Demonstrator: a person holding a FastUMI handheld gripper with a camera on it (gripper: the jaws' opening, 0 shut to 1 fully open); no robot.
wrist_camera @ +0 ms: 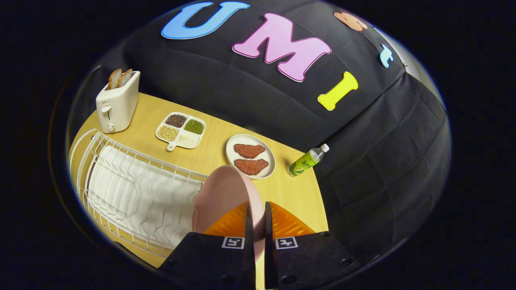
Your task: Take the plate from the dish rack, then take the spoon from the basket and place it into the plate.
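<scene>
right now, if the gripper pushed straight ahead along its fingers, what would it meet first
The gripper is already shut on the pink round plate; beyond it, probably the white oval dish of two reddish patties, though depth is unclear.

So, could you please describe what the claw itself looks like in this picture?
The claw has two narrow upright fingers set close together, each backed by a ribbed, wedge-shaped panel. They rise from two blocky black housings with visible screws. Each housing carries a small square black-and-white marker near the finger base. No cables or sleeves are visible.
</scene>
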